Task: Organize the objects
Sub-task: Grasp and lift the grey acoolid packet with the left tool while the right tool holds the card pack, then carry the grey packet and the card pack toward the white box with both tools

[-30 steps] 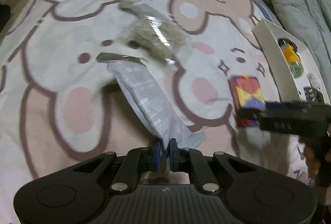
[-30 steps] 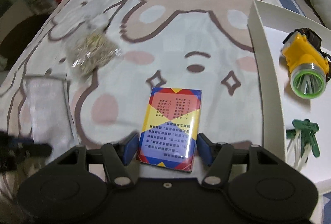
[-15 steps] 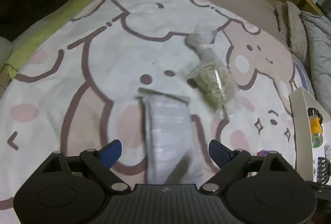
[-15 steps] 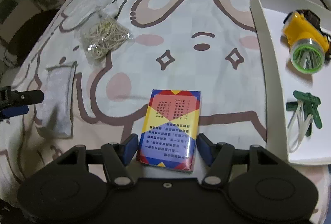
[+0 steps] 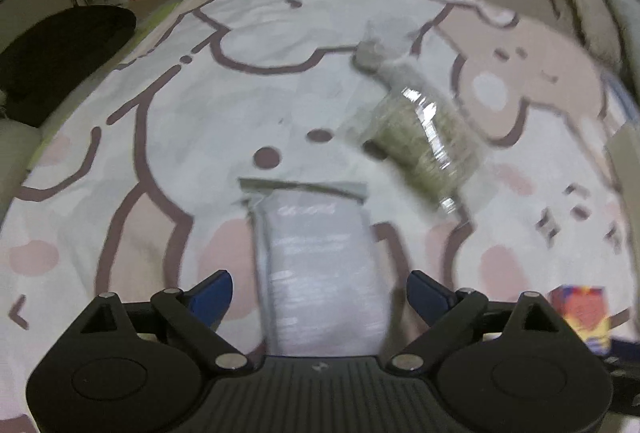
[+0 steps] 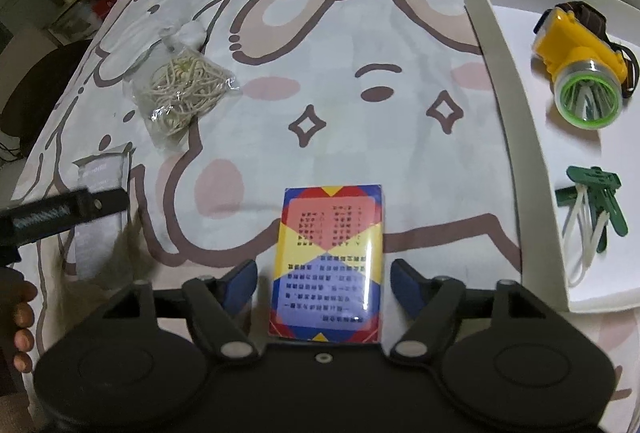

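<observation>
Pictured over the bed (image 6: 360, 137): right claw (image 6: 323, 283) just widened, astride colourful box (image 6: 330, 261) beside white tray (image 6: 496, 81); left claw (image 5: 320, 295) wide over grey pouch (image 5: 320, 273); squarer, lower closing advised

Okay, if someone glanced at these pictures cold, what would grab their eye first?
Probably the bright red, yellow and blue box on the cartoon bedspread, between the right gripper's open fingers. Next, the yellow headlamp in the white tray at right.
</observation>
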A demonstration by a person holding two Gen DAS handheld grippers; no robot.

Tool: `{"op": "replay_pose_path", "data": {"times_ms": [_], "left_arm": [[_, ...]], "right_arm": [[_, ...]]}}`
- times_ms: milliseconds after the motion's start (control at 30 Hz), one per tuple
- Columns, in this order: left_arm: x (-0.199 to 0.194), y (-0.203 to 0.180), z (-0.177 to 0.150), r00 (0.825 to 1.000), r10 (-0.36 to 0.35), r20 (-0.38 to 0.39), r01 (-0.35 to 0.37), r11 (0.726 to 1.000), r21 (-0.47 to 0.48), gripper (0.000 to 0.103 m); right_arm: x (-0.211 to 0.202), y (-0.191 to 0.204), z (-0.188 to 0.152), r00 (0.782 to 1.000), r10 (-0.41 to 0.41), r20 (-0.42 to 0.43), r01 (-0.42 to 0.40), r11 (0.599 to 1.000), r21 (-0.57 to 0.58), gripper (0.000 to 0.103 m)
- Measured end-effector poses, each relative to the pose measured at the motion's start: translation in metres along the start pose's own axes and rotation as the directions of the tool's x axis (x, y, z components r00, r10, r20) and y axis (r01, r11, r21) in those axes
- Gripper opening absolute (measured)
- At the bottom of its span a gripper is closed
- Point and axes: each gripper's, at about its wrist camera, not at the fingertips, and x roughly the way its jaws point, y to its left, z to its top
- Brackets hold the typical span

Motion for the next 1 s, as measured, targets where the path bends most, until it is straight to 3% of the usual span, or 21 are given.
{"op": "replay_pose_path", "data": {"times_ms": [233,400,567,667,1000], "left_arm": [[-0.002,0.016,-0.002,0.997,0.071,-0.029,-0.071,0.998,0.003,0.096],[-0.006,0.014,-0.002,0.999,0.036,-0.024,-0.035,0.999,0.025,0.094],[-0.002,0.007,-0.004,0.999,0.006,-0.048,-0.002,0.996,0.088,0.071],[0.000,0.008,-0.004,0.998,-0.011,-0.065,0.017,0.995,0.094,0.060],[-0.009,0.013,0.001,0.999,-0.033,-0.030,0.035,0.997,0.074,0.051]], "right_arm": [[0.002,-0.003,0.000,0.999,-0.041,-0.002,0.041,0.999,0.017,0.076],[0.004,-0.004,-0.001,0.999,-0.048,-0.013,0.049,0.999,0.021,0.078],[0.010,0.000,-0.003,0.997,-0.070,-0.011,0.070,0.997,0.010,0.077],[0.011,0.001,-0.002,0.999,-0.050,-0.005,0.050,0.999,-0.002,0.062],[0.005,0.005,0.001,0.998,-0.043,0.037,0.043,0.999,-0.018,0.061]]}}
